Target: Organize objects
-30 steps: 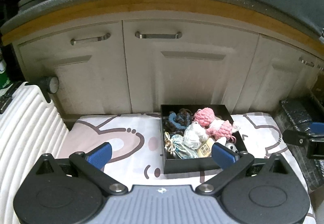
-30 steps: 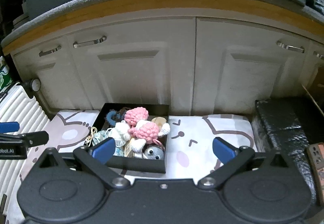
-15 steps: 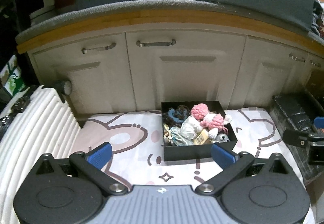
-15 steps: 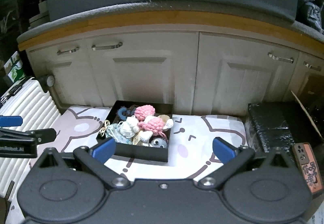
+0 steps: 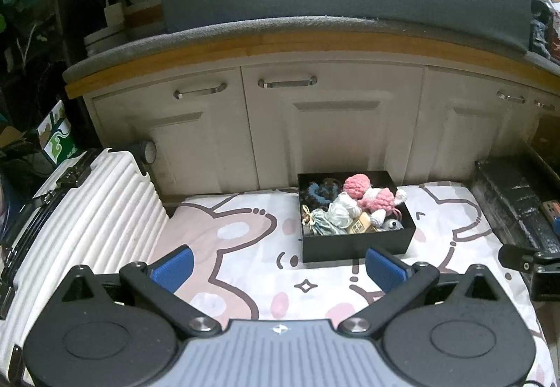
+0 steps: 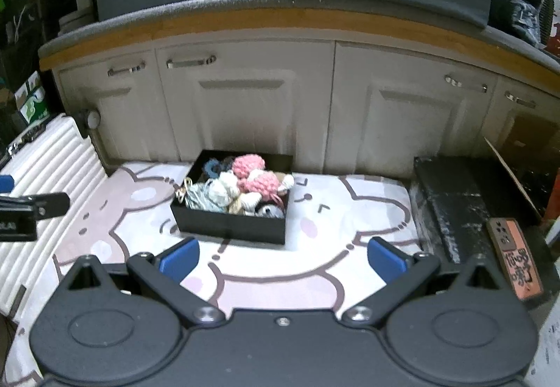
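Observation:
A black open box [image 5: 357, 243] [image 6: 231, 224] stands on a cartoon-print mat [image 5: 245, 247] [image 6: 332, 219] in front of white cabinets. It is full of small items: pink crocheted toys [image 5: 360, 185] [image 6: 260, 182], white yarn pieces [image 5: 341, 210], dark blue and brown rings [image 5: 320, 191], and a tan tag. My left gripper [image 5: 279, 269] is open and empty, held back from the box's near wall. My right gripper [image 6: 283, 259] is also open and empty, nearer than the box and to its right.
A white ribbed suitcase [image 5: 80, 222] [image 6: 38, 173] lies along the mat's left edge. A black wrapped block [image 5: 514, 208] [image 6: 455, 201] and an orange tag [image 6: 518, 262] sit on the right. White cabinet doors [image 5: 332, 131] close the back under a wooden-edged counter [image 5: 280, 47].
Both grippers have pulled back and up from the box, which now looks smaller and farther away. More of the mat, suitcase and counter shows. Both stay open.

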